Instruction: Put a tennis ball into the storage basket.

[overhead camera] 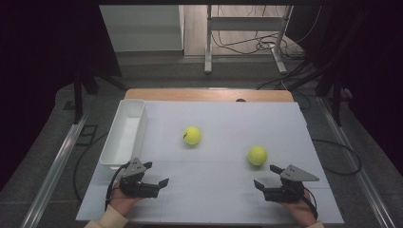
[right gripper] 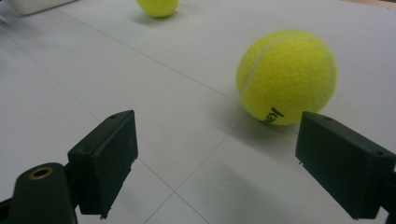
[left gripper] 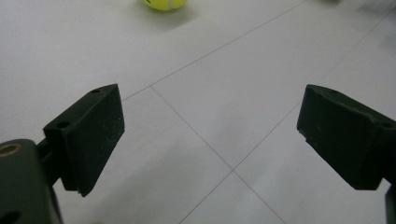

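Observation:
Two yellow tennis balls lie on the white table mat (overhead camera: 223, 190). One ball (overhead camera: 192, 135) is near the middle; the other ball (overhead camera: 257, 155) is to the right. My left gripper (overhead camera: 156, 173) rests low at the front left, open, nothing between its jaws. In the left gripper view the gripper (left gripper: 210, 114) faces bare mat, with a ball (left gripper: 164, 3) at the top edge. My right gripper (overhead camera: 266, 176) is open just in front of the right ball. In the right gripper view that ball (right gripper: 286, 77) sits close, beyond the right jaw of the gripper (right gripper: 217, 135), untouched.
A white rectangular tray (overhead camera: 119, 137) stands along the mat's left edge, just behind my left gripper; its corner (right gripper: 32, 4) shows far off. The middle ball (right gripper: 158, 6) lies beyond. A wooden table edge (overhead camera: 209, 94) runs along the back. Cables and a stand sit on the floor behind.

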Demonstrator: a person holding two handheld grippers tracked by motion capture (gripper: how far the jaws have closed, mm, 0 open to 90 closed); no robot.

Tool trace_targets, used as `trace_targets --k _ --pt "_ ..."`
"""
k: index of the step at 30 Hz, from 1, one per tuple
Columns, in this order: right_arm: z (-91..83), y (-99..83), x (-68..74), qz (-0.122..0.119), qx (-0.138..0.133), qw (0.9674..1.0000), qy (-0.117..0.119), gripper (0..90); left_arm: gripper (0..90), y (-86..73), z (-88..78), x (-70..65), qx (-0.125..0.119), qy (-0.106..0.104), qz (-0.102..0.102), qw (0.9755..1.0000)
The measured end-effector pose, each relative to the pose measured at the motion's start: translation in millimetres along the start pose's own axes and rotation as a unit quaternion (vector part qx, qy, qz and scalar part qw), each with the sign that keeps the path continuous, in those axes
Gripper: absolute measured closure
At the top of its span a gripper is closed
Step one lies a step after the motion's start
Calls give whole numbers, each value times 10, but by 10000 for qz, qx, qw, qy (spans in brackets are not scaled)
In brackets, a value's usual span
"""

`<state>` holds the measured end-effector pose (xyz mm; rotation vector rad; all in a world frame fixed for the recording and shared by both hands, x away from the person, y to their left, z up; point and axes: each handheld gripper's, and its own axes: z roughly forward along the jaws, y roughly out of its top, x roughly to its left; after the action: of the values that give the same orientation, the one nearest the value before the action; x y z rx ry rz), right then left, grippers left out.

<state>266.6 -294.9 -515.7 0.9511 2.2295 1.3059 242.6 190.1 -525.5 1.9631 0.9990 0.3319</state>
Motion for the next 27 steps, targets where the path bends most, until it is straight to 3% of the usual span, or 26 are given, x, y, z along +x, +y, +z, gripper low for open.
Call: trace_targets --k 5,13,27 --pt "-12 13 21 -12 -40 10000 0 134 85 -3 -10 3 -26 -24 -69 10000" --pt "-8 21 18 -32 -34 10000 -25 134 83 6 2 -17 28 -14 -9 10000" --pt "23 51 19 -91 -52 9999 -5 134 86 137 -41 -66 -47 -50 -1 10000"
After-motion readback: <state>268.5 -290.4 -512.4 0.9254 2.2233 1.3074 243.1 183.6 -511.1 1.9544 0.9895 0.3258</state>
